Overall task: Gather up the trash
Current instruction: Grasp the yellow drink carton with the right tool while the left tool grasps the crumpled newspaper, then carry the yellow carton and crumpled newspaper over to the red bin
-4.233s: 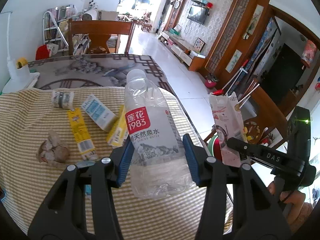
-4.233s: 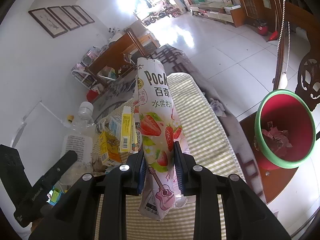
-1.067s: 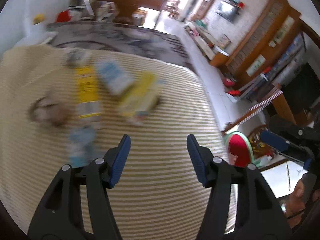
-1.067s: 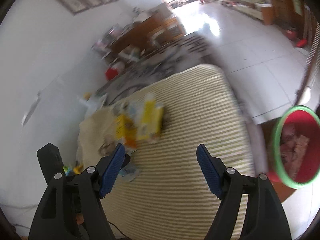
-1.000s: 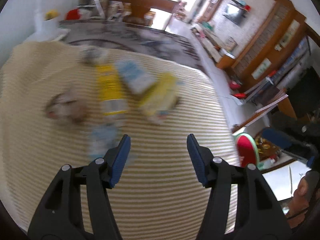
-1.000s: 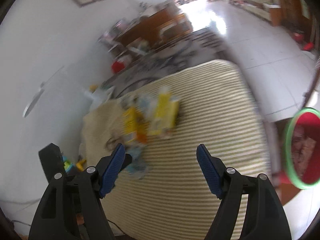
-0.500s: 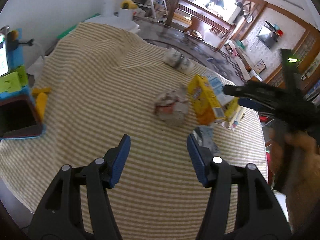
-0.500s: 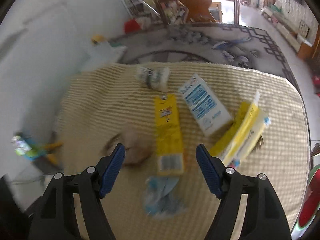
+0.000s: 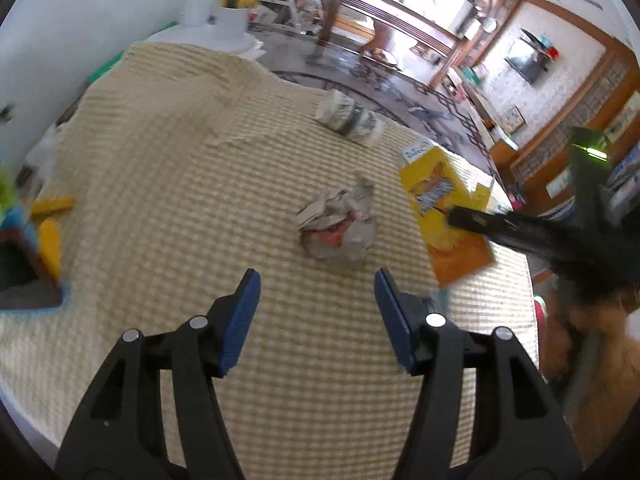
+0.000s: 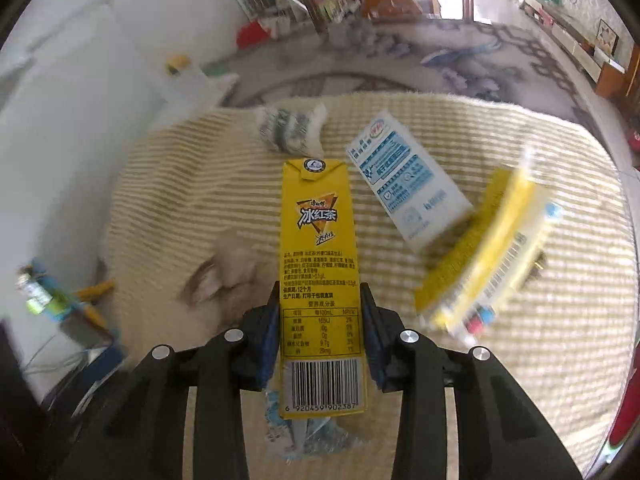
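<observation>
Right hand-held gripper (image 10: 319,336) closing on yellow tea carton (image 10: 320,276), left hand-held gripper (image 9: 316,312) released, opening: grip squarely before lifting.

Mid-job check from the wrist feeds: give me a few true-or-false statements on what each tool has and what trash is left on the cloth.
1. The right tool has the yellow tea carton between its pads. True; its jaws are closing on it.
2. The left tool grips a water bottle. False; nothing is between its pads.
3. The crumpled paper wad lies ahead of the left tool. True.
4. The blue-and-white carton stands upright. False; it lies flat on the striped cloth.
</observation>
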`<state>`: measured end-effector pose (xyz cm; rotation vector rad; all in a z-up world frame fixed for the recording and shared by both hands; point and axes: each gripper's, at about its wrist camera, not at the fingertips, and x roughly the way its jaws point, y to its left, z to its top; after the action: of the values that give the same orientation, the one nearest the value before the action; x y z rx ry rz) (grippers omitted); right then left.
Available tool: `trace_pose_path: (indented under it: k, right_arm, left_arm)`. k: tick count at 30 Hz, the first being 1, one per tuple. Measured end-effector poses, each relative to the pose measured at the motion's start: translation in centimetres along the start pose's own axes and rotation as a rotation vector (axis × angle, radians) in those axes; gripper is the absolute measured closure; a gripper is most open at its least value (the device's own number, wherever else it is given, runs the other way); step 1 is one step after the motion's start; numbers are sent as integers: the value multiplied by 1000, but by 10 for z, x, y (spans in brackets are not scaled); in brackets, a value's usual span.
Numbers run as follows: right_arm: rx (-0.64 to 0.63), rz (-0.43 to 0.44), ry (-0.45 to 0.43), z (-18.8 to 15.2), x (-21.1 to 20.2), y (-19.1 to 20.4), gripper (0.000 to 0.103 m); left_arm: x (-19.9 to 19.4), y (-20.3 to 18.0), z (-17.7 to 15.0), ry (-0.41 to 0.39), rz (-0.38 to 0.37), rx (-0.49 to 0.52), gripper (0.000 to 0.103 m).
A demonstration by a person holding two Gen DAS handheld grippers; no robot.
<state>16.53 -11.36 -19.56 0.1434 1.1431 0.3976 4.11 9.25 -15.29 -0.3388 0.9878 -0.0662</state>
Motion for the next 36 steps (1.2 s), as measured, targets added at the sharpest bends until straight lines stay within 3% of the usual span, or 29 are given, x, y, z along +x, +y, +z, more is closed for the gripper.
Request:
trace_pose_path:
  k: [6,12,14,18,22,25,30,32,36]
  right_arm:
    - [67,32,-92,-39,-62,-12,68]
    - [186,45,-135,-68,-89,-25,68]
    - [200,44,-141,-72,-94,-28,68]
    - [213,44,-153,-75,-100,-28,68]
    - [208,54,-150,-75,-97,-26,68]
    - [197,64,-142,-75,-95,-20,68]
    - [188,63,-147,-77,-97,-19,68]
    - [198,61,-149,-79,-97,-20,68]
    - [214,58,-156,-82,-100,-23,68]
  left_arm:
    - [45,-26,23,30,-4,97,28]
    - [83,-35,32,74,57,138,28]
    - [87,-35,32,67,80,156,31]
    - [85,-32,32,48,101,178,55]
    - [82,-29,28,39,104,206,54]
    - [83,-33,24,36,141,237,36]
    - [86,-28,22,45,131,213,35]
    - [86,-28,22,46,126,212,38]
    - [83,-33,21,43,110,226,57]
